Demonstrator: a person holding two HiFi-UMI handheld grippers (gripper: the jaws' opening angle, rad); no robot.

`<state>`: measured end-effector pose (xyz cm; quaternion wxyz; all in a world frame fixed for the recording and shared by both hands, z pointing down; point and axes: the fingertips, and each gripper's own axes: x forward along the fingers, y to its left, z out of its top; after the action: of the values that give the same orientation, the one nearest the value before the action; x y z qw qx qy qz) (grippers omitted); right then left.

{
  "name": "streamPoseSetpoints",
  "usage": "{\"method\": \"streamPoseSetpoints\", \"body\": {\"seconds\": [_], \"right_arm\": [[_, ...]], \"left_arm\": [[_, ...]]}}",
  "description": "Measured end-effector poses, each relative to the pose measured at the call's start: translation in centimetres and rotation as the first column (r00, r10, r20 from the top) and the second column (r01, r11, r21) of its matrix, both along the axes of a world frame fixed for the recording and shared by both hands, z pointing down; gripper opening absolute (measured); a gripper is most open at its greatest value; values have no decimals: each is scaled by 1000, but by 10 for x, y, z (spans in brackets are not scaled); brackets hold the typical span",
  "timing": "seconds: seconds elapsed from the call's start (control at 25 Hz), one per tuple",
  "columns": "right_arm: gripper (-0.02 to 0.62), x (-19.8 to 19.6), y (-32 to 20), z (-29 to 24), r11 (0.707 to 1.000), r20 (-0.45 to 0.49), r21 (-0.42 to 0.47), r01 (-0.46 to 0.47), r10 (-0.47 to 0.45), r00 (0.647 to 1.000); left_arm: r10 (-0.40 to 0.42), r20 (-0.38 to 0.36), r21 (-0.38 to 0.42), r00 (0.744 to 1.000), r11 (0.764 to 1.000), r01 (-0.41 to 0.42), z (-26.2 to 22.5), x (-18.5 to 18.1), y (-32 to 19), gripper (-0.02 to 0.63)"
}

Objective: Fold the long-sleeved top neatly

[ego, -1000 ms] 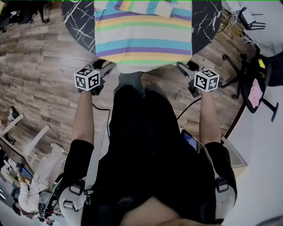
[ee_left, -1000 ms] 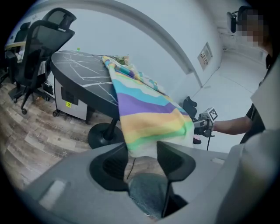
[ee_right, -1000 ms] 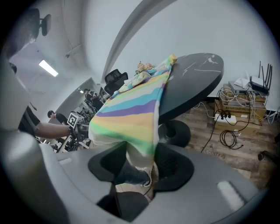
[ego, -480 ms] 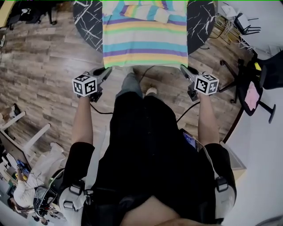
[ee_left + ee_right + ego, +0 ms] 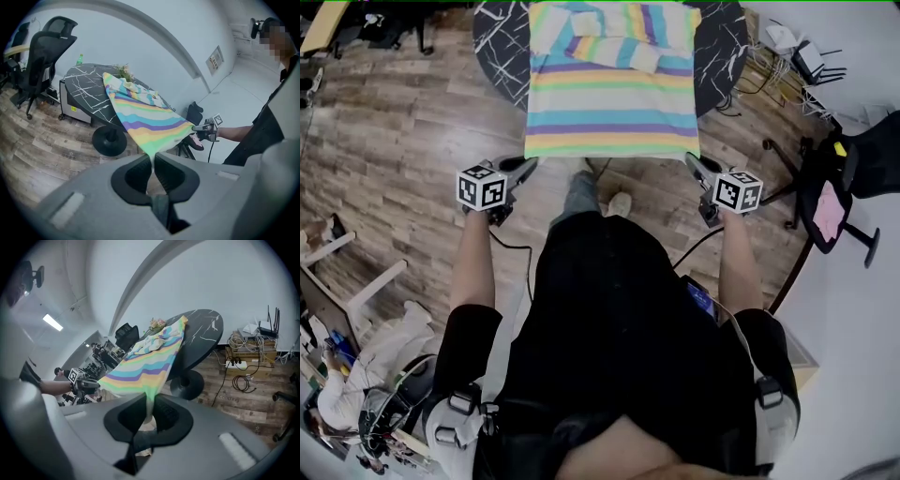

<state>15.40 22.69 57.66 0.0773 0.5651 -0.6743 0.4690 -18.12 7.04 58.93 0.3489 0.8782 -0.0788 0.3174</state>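
— What are the jaws doing?
— The left gripper (image 5: pixel 152 157) is pinching one hem corner of the striped top (image 5: pixel 612 103), its jaws pressing together on the cloth. The right gripper (image 5: pixel 151 400) has just been closing its jaws and is clamping the other corner.
— Where is the top lying?
— It is stretching from both grippers onto the black marbled table (image 5: pixel 495 42).
— And the room?
— Wood floor (image 5: pixel 403 112) is showing below, and an office chair (image 5: pixel 853 164) is standing at the right.
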Motion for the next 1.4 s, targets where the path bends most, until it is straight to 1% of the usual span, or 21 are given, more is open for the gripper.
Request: {"method": "streamPoseSetpoints", "body": {"seconds": [0.24, 0.4, 0.56, 0.72, 0.8, 0.88, 1.12, 1.28, 1.4], "right_arm": [[26, -8, 28, 1, 1000, 11, -5, 15, -15, 1000], [26, -10, 48, 3, 1000, 18, -5, 30, -30, 999], [25, -13, 60, 2, 999, -2, 5, 49, -49, 999], [23, -11, 56, -5, 997, -15, 32, 64, -63, 998], [23, -7, 48, -12, 996, -23, 52, 75, -74, 997], [23, -1, 38, -22, 994, -30, 75, 79, -77, 997], [23, 27, -11, -58, 985, -32, 161, 62, -58, 998], [23, 43, -50, -72, 981, -41, 188, 46, -39, 998], [23, 56, -81, -84, 977, -42, 211, 29, -21, 999]], "left_arm": [[-31, -4, -21, 1000, 999, 31, 1, -9, 29, 26], [-38, 7, -22, 999, 999, 38, 5, -15, 50, 26], [-43, 29, 2, 999, 999, 43, 5, -15, 64, 26], [-62, 78, 38, 995, 998, 59, 5, -9, 64, 26], [-67, 96, 49, 993, 997, 62, 1, -5, 60, 25], [-65, 88, 61, 994, 996, 60, -8, 1, 52, 26], [-45, 14, 131, 999, 990, 42, -45, 24, 6, 26], [-47, -39, 147, 998, 988, 53, -65, 42, -36, 26], [-32, -56, 161, 998, 986, 41, -77, 57, -69, 26]]}}
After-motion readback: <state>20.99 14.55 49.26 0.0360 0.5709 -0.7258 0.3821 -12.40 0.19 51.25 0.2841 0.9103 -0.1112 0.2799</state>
